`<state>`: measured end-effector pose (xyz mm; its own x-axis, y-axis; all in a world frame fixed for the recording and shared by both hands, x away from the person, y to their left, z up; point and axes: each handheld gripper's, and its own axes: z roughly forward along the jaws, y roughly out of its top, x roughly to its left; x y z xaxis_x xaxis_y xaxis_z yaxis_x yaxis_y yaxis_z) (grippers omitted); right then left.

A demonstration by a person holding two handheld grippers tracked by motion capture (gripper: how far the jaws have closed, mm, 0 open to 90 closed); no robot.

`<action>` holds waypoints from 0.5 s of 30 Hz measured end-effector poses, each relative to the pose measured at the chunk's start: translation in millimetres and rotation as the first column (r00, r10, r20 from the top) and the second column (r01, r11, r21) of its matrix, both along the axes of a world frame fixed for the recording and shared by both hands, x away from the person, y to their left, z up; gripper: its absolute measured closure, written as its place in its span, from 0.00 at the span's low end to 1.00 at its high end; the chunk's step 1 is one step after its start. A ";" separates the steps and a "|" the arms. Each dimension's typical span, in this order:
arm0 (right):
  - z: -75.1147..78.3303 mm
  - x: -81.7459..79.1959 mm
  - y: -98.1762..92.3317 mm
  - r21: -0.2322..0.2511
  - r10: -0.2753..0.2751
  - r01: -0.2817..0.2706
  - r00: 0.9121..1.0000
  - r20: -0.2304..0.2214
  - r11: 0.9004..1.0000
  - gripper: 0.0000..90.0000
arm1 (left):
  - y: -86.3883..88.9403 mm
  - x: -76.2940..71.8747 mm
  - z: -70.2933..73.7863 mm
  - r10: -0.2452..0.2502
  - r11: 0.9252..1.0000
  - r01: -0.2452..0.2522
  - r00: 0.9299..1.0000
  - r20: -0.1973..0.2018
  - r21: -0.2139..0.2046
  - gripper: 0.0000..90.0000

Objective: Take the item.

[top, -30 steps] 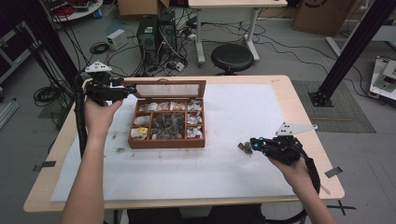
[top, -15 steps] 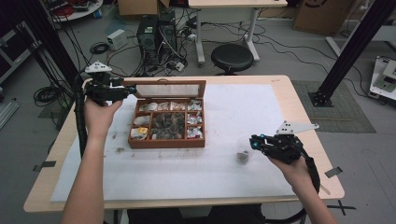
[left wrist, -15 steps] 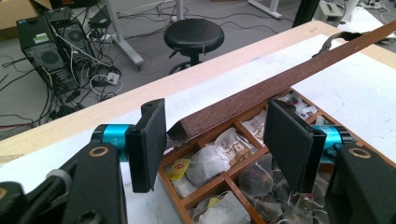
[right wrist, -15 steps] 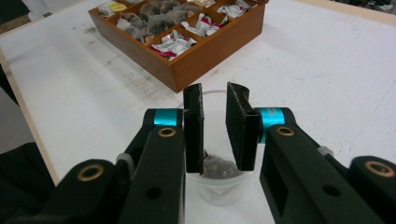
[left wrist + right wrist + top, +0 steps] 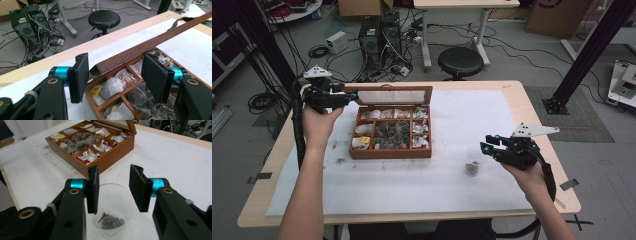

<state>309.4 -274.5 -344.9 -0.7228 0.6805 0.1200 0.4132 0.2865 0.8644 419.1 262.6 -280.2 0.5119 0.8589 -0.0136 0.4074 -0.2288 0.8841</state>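
high view, right tongs (image 5: 484, 142) parted above cup (image 5: 472, 165)

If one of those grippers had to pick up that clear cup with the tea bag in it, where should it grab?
Probably the clear plastic cup by its rim and upper wall, coming from above: it stands upright and open-topped on the white sheet, clear of the wooden box. The right gripper, jaws open, already hangs above it.
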 end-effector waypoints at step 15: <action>14.9 12.2 -2.6 0.063 -0.024 0.022 0.999 0.027 0.998 0.51 | 0.3 0.1 -0.1 -0.001 1.000 0.001 1.000 -0.001 0.000 0.44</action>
